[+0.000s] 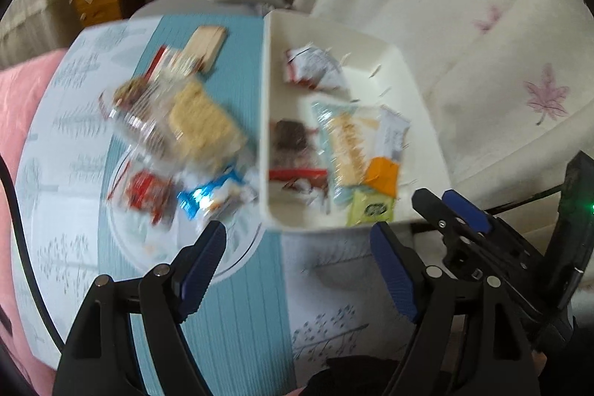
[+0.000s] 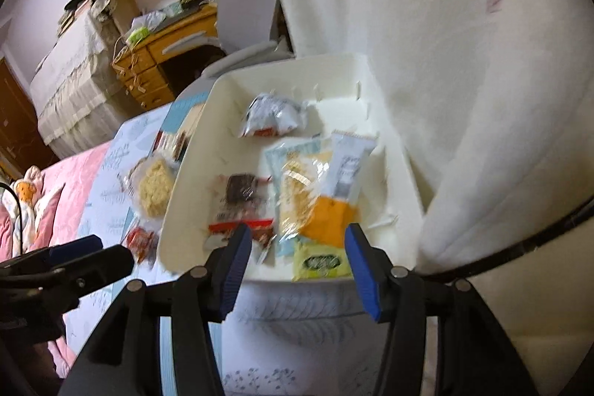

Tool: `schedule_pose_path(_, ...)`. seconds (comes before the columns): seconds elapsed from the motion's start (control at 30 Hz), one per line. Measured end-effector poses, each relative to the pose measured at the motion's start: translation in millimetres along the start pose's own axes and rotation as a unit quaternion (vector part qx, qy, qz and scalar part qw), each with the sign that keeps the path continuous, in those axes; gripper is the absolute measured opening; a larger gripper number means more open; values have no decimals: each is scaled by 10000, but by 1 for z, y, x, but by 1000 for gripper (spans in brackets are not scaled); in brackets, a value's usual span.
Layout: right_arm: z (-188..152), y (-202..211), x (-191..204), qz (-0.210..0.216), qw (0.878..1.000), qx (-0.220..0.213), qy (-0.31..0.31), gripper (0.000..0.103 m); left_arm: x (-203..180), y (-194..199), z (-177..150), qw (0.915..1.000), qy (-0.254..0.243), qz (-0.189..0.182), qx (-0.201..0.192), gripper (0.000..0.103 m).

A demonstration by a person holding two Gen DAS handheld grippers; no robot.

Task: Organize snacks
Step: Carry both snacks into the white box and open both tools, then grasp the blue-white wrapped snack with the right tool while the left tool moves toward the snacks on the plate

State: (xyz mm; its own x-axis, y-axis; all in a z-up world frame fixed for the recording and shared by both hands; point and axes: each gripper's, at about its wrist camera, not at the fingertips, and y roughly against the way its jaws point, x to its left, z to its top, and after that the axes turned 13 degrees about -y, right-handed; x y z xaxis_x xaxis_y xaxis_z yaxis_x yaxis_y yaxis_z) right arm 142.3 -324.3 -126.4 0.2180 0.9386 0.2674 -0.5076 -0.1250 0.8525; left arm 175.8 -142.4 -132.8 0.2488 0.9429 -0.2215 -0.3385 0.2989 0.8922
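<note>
A pale blue printed cloth (image 1: 67,173) covers the surface, with a cream rectangular plastic bin (image 1: 264,121) standing on its right part, its long axis running away from the cameras. Inside the bin, a long pale-blue cracker packet (image 2: 297,195) lies lengthwise along that axis, beside a white-and-orange wrapper (image 2: 345,188); a dark chocolate packet (image 2: 241,192) sits left of them, a small yellow-green sachet (image 2: 321,262) at the near end, a white crumpled packet (image 2: 273,117) toward the far end. Left of the bin, loose snacks lie on the cloth: a clear-wrapped beige cracker block (image 1: 202,128), a red packet (image 1: 144,192), a blue foil packet (image 1: 208,199), blurred in the left wrist view and mostly cut off in the right. The left gripper (image 1: 299,247) and right gripper (image 2: 297,247) both hang with jaws apart, holding nothing.
</note>
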Motion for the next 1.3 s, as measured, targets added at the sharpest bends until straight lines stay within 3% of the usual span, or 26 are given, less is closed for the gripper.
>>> schedule_pose_path(0.33,-31,-9,49,81,9990,424,144,53,70,17,-34,9992,354,49,153,79)
schedule_pose_path(0.63,-67,-20,99,44,9968,676,-416,53,138,46,-52,9995,73,77,284,79)
schedule_pose_path(0.87,-95,-34,132,-12,9909,780,-1096,58,180,56,-60,9977,-472,25,490,79)
schedule_pose_path(1.07,-100,-47,140,-54,9709,899,-2221,66,197,52,-59,9902,-1228,38,667,79)
schedule_pose_path(1.3,-96,-69,127,-285,9252,1080,-3627,67,200,24,-50,9788,-1859,10,865,80)
